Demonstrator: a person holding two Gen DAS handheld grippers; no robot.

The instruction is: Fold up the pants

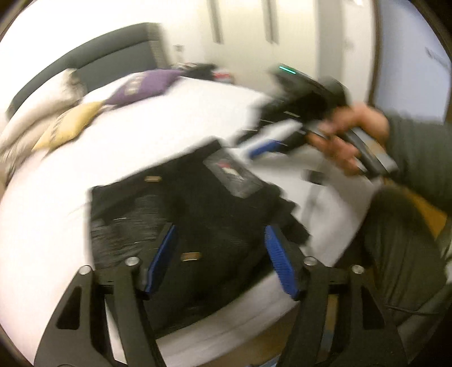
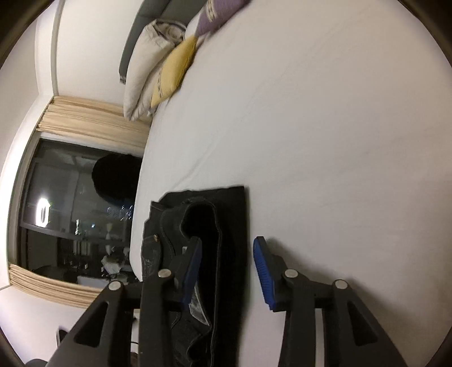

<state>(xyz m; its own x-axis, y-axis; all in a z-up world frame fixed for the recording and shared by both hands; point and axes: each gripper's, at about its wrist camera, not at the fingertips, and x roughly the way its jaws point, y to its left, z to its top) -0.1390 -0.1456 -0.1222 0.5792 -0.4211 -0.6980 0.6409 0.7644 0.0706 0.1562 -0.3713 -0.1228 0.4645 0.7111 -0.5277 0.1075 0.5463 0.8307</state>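
Here the fingers of the left gripper [image 1: 220, 261] are seen standing apart in the lower middle of the left wrist view, with nothing pinched between the blue pads; the folded black pants [image 1: 180, 214] lie beyond and beneath the gap. The picture is smeared, so contact between the pads and the cloth cannot be told, though no cloth appears to be gripped.

In the right wrist view the fingers of the right gripper [image 2: 227, 268] are likewise parted. The left-hand pad is set over the pants [image 2: 209, 254], the right-hand pad over bare sheet, and the pants' straight edge runs between them. Nothing is clamped.

The pants are found as a compact dark bundle near the edge of the white bed [image 2: 325, 127], at the lower centre of both frames, with a patch label showing on top in the left wrist view. The fold is judged largely made.

Farther out, the right gripper is carried by a hand [image 1: 347, 138] at the right of the left wrist view. A yellow cushion [image 2: 175, 73] and a purple cushion [image 2: 217, 14] are propped at the head of the bed, well apart from the pants.

A risk is judged to lie in the layers: should a pad catch on the thick seam, the top layer could be dragged open. The bundle, lying close to the mattress edge, could also be nudged off.
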